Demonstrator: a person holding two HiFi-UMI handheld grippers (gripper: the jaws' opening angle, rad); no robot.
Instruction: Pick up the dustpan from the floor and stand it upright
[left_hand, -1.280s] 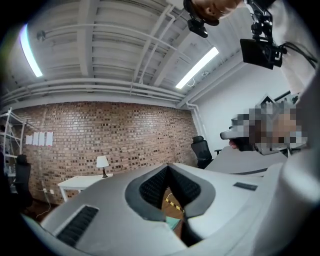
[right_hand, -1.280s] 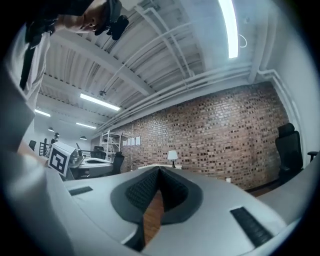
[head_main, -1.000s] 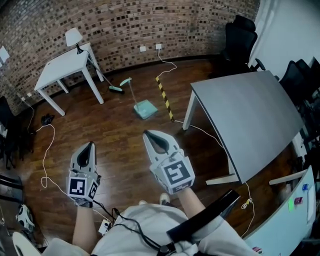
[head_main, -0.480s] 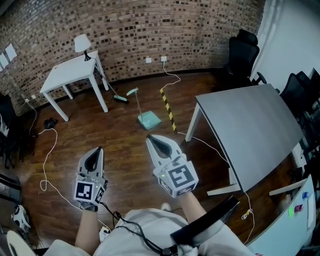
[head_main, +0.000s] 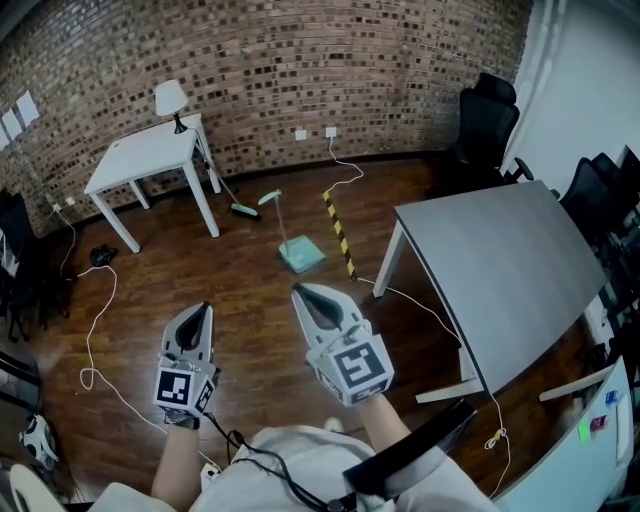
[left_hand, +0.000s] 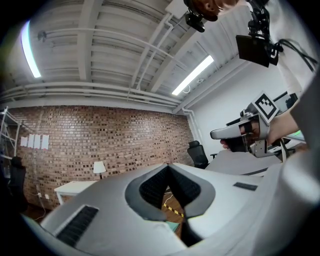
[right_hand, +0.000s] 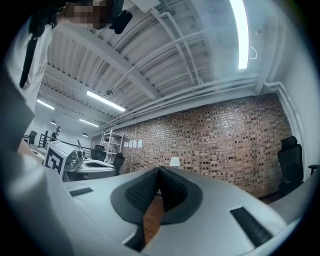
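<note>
Dustpan (head_main: 302, 254) on floor well ahead, just beside striped tape (head_main: 338, 232). Prob. light, stiff plastic, bit slippery; grab its long thin handle mid-shaft. Left gripper (head_main: 199, 311) & right gripper (head_main: 306, 294): fingers pressed together, empty.

White table (head_main: 150, 158) with lamp (head_main: 170, 97); grey table (head_main: 500, 265); black chair (head_main: 487, 125).

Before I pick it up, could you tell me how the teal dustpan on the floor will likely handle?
The dustpan looks like thin plastic, so it is probably light. Its long slim handle would likely let it swing if gripped near the top. Stood upright, it may tip easily on the smooth wood floor.
</note>
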